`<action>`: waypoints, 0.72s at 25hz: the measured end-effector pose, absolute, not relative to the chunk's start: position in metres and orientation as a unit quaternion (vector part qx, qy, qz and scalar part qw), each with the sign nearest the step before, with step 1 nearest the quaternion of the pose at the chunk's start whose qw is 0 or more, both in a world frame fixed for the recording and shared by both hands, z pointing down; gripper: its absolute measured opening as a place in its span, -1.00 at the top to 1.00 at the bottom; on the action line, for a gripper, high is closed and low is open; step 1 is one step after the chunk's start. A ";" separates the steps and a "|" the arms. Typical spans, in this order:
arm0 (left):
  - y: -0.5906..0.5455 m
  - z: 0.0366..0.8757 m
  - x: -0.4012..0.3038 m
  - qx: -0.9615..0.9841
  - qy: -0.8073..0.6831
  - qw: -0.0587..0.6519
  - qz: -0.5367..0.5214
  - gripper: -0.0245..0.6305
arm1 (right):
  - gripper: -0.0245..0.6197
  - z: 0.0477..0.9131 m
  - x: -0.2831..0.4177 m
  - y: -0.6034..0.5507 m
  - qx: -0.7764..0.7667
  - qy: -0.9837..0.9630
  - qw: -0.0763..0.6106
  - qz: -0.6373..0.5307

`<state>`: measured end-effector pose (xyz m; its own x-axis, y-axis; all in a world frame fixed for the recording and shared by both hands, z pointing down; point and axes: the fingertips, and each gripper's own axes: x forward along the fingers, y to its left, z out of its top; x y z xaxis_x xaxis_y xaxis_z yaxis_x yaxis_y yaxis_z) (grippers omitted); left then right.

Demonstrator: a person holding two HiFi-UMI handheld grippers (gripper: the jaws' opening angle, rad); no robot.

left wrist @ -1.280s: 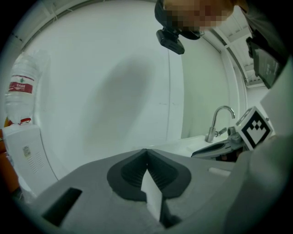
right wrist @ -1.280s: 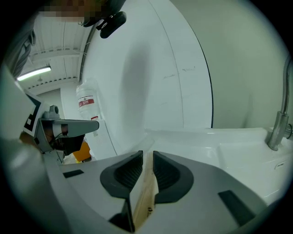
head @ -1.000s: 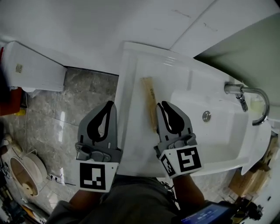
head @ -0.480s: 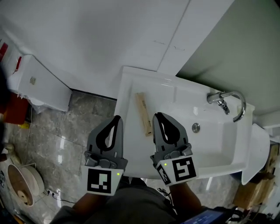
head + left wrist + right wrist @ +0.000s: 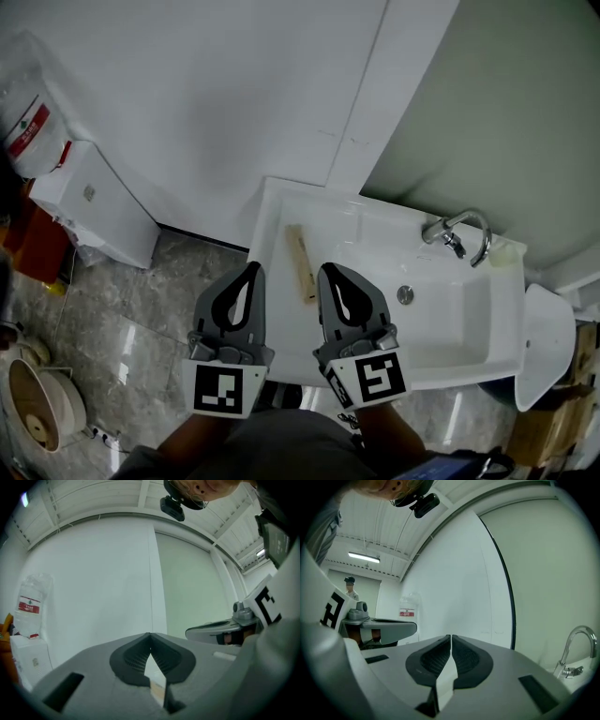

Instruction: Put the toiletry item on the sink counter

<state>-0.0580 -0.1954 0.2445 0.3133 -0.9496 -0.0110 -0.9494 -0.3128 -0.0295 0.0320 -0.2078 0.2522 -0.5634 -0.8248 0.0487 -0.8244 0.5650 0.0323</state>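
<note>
Head view: toiletry item (image 5: 302, 263) lies flat on the desk (image 5: 274, 220) left of the basin, long axis running away from the person. It sits between both tips; right hand-held gripper (image 5: 327, 275) nearer, left hand-held gripper (image 5: 250, 274) by the desk's left edge.

Left gripper view: jaws together, empty.

Right gripper view: jaws together, empty; faucet (image 5: 576, 648) well right, open room.

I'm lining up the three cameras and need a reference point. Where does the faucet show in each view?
Head view: the faucet sits right of centre.
Left gripper view: not in it.
Right gripper view: the faucet is at the lower right edge.
Shared landmark: the red-labelled bag, top left in the head view, far left in the left gripper view, left of centre in the right gripper view.
</note>
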 end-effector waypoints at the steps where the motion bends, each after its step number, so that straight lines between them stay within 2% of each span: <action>1: -0.193 0.241 -0.056 -0.810 0.586 0.019 -0.003 0.89 | 0.86 0.249 0.033 -0.205 0.466 -0.884 0.028 -0.006; 18: -0.179 0.228 -0.036 -0.816 0.576 0.042 -0.008 0.89 | 0.88 0.233 0.044 -0.194 0.464 -0.885 0.012 -0.018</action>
